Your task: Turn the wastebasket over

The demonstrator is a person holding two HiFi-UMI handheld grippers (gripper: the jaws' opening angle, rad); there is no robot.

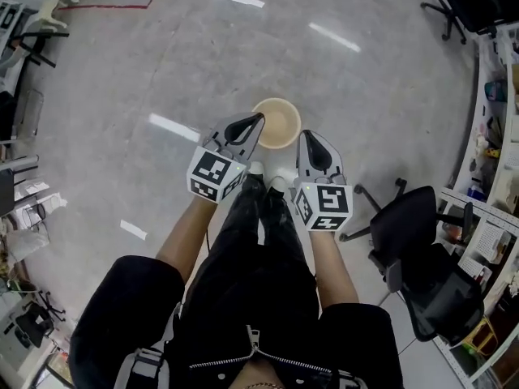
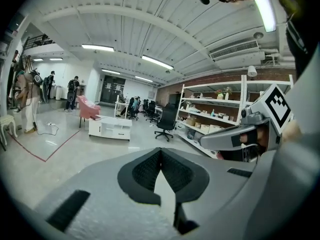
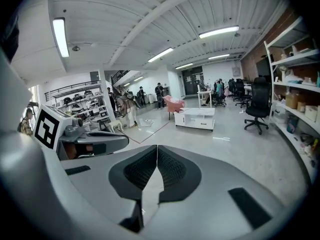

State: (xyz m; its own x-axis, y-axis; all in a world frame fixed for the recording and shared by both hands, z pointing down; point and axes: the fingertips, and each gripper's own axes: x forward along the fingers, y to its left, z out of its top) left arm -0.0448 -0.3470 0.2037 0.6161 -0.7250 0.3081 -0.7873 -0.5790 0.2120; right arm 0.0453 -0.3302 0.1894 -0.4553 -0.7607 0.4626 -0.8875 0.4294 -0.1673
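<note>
Head view shows the wastebasket (image 1: 276,123) standing mouth-up on the floor (image 1: 146,63), just ahead of the person's feet. The left gripper (image 1: 258,118) and right gripper (image 1: 304,134) flank its rim, jaws closed and empty. I judge the whole turn-over is not yet done.

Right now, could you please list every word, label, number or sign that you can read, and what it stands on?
No text can be read.
Left gripper and right gripper: their cubes carry only black-and-white square patterns, no letters.
Wastebasket: no print visible.
Boxes on the shelves: too small to read.
</note>
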